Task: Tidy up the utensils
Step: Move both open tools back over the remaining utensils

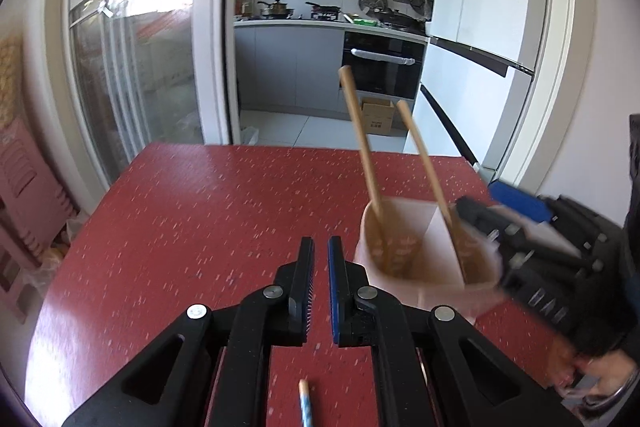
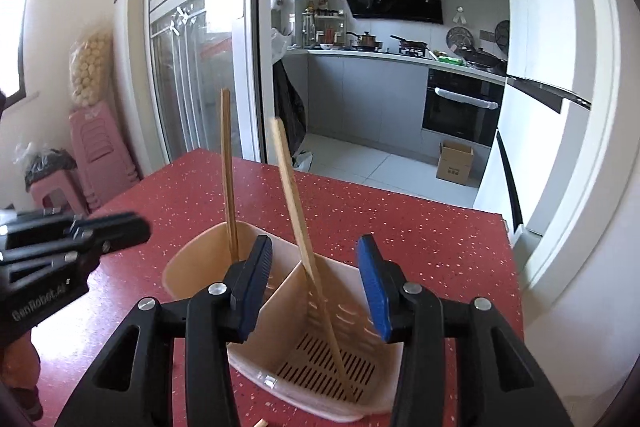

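Counting what sits on your red speckled counter (image 1: 208, 211), you have one pale pink plastic utensil holder (image 2: 280, 311) split by a divider into two compartments, and two plain wooden chopsticks (image 2: 229, 171) standing in it, one in each compartment, both leaning against the walls with their tops well above the rim. A third chopstick, this one with a blue patterned shaft and a wooden tip (image 1: 305, 403), lies flat on the counter below your left gripper (image 1: 321, 259), apart from the holder. That left gripper points forward and downward over the counter just to the left of the holder, and its fingers (image 1: 306, 267) are drawn together with only a thin gap and nothing between them. Your right gripper (image 2: 316, 263) is tilted down over the near side of the holder, its fingers (image 2: 372, 279) standing apart on either side of the divider and the right-hand chopstick, with neither pad pressing on anything. From the left wrist view your right gripper appears blurred at the holder's right edge.
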Action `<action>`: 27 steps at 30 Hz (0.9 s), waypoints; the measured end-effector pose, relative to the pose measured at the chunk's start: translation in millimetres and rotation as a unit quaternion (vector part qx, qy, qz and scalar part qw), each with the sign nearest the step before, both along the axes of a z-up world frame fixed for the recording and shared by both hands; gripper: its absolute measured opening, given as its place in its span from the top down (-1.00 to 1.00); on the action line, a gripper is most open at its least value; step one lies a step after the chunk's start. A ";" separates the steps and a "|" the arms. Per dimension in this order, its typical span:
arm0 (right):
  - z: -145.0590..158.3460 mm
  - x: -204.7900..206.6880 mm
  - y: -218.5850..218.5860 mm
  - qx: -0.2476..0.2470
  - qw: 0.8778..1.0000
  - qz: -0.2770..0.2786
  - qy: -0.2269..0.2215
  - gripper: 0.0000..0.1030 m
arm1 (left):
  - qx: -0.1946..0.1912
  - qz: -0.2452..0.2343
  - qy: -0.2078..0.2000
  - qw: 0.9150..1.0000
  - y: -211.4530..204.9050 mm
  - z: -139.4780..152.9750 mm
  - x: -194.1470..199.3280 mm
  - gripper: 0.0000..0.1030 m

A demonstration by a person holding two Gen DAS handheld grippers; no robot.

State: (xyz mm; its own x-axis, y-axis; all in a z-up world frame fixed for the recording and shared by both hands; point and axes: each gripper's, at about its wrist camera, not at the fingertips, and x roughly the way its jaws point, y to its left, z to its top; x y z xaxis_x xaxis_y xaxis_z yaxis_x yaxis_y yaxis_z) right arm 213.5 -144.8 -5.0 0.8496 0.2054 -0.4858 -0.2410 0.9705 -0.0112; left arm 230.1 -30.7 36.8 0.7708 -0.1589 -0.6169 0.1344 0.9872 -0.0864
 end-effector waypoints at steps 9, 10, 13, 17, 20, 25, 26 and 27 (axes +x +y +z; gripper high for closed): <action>1.7 -64.9 -12.3 0.042 0.998 -0.012 0.051 -0.25 | -0.006 0.003 0.039 0.999 32.1 -29.5 -64.4 0.30; -2.3 -72.6 -14.9 0.048 0.997 -0.015 0.062 -0.25 | -0.008 0.004 0.044 0.999 35.7 -33.7 -70.0 0.30; -19.7 -91.2 -22.8 0.073 0.991 -0.033 0.104 -0.25 | -0.012 0.014 0.066 0.998 48.3 -51.2 -91.0 0.08; -50.2 -109.6 -36.3 0.101 0.980 -0.054 0.163 -0.26 | -0.026 0.048 0.070 0.996 65.3 -66.8 -115.6 -1.00; -70.7 -122.8 -43.3 0.103 0.973 -0.071 0.194 -0.26 | -0.017 0.054 0.084 0.995 73.1 -76.4 -127.1 -1.00; -89.4 -137.9 -40.0 0.081 0.967 -0.082 0.229 -0.26 | 0.018 0.064 0.096 0.993 80.7 -92.9 -140.8 -1.00; -92.1 -140.9 -39.0 0.076 0.966 -0.081 0.232 -0.26 | 0.024 0.062 0.100 0.993 81.5 -96.9 -143.3 -1.00; -95.2 -143.7 -38.1 0.070 0.966 -0.081 0.236 -0.26 | 0.031 0.059 0.106 0.992 81.9 -100.9 -145.2 -1.00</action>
State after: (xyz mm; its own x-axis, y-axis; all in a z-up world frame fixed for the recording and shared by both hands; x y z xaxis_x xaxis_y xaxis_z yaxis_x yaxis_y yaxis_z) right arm 69.8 -182.8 -100.1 0.5673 0.1813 -0.8033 -0.0328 0.9797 0.1979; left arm 84.9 51.2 -64.1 0.6329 -0.0322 -0.7735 0.0032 0.9992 -0.0390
